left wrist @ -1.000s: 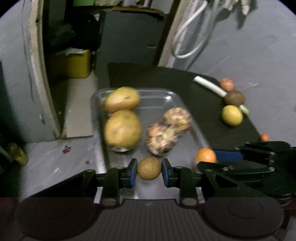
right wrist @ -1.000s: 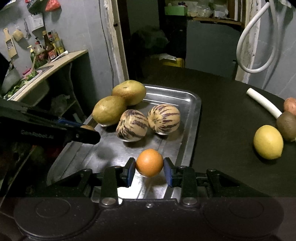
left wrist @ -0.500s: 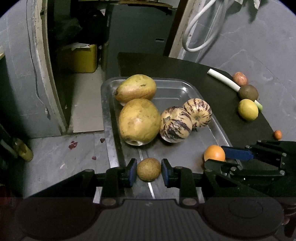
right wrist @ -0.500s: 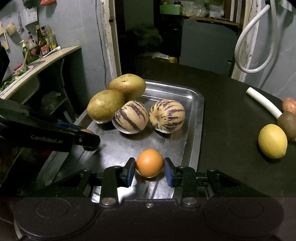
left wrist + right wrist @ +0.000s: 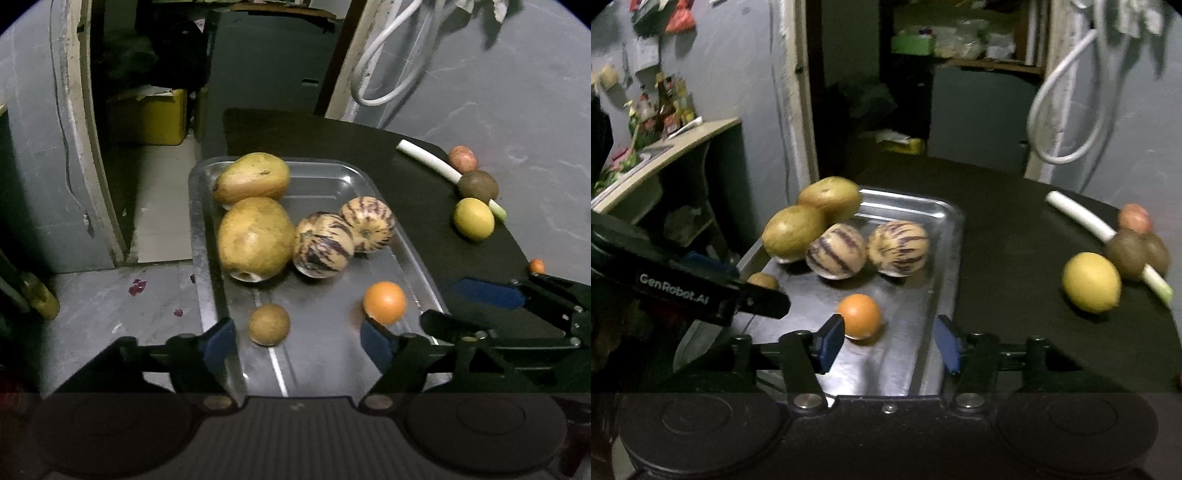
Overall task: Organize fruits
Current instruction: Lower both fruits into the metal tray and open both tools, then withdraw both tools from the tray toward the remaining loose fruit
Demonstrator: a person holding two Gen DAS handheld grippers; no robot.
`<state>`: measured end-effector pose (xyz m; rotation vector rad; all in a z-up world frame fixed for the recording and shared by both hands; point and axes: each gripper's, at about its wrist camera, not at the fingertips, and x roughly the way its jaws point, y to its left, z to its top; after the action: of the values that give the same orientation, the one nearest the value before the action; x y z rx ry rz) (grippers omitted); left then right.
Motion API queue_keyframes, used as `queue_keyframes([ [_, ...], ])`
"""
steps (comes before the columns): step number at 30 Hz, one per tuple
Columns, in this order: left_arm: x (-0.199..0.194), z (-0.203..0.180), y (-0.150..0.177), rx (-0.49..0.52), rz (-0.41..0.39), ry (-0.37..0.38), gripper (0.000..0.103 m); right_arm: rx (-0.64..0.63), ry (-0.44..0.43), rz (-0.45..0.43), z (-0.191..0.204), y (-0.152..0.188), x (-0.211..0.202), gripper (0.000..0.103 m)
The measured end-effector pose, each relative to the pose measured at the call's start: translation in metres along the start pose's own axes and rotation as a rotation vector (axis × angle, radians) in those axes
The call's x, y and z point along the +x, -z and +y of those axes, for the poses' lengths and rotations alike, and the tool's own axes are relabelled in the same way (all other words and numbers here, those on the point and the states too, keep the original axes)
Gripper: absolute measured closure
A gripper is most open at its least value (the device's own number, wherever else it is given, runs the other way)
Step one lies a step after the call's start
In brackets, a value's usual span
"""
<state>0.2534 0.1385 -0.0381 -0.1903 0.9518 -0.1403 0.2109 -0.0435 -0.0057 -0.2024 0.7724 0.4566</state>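
A steel tray (image 5: pixel 402 221) (image 5: pixel 945 258) on the black table holds two yellow-brown mangoes (image 5: pixel 255 236), two striped melons (image 5: pixel 321 243) (image 5: pixel 897 247), a small brown fruit (image 5: pixel 269 324) (image 5: pixel 762 281) and an orange (image 5: pixel 384 302) (image 5: pixel 860 315). My left gripper (image 5: pixel 295 341) is open over the tray's near end, with the brown fruit lying free just ahead of its left finger. My right gripper (image 5: pixel 888 345) is open, with the orange lying free on the tray by its left finger.
On the table right of the tray lie a lemon (image 5: pixel 473 219) (image 5: pixel 1091 282), kiwis (image 5: pixel 1126 253), a reddish fruit (image 5: pixel 462 158), a white leek stalk (image 5: pixel 1082 218) and a tiny orange fruit (image 5: pixel 536 265). A doorway and floor drop lie left of the tray.
Both grippers have opened. The brown fruit and the orange, held before, now rest on the tray, and both grippers have drawn back a little.
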Motion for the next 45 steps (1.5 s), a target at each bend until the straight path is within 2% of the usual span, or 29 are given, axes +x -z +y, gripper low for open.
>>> queue_keyframes([
  [8, -0.015, -0.022, 0.001, 0.014, -0.001, 0.007, 0.003, 0.102, 0.113, -0.055, -0.028, 0.026, -0.054, 0.016],
  [12, -0.021, -0.038, 0.001, 0.048, -0.01, 0.012, 0.001, 0.174, 0.177, -0.058, -0.042, 0.046, -0.079, 0.008],
  [18, -0.023, -0.068, -0.001, 0.088, 0.011, 0.06, 0.001, 0.335, 0.253, -0.055, -0.062, 0.077, -0.116, 0.003],
  [28, -0.008, -0.13, 0.006, 0.252, 0.082, 0.147, 0.001, 0.486, 0.396, -0.053, -0.079, 0.12, -0.15, 0.001],
  [36, 0.004, -0.172, 0.014, 0.357, 0.128, 0.212, 0.001, 0.553, 0.478, -0.047, -0.087, 0.143, -0.166, 0.001],
  [45, 0.02, -0.199, 0.021, 0.427, 0.178, 0.24, 0.001, 0.627, 0.541, -0.036, -0.098, 0.164, -0.172, 0.001],
])
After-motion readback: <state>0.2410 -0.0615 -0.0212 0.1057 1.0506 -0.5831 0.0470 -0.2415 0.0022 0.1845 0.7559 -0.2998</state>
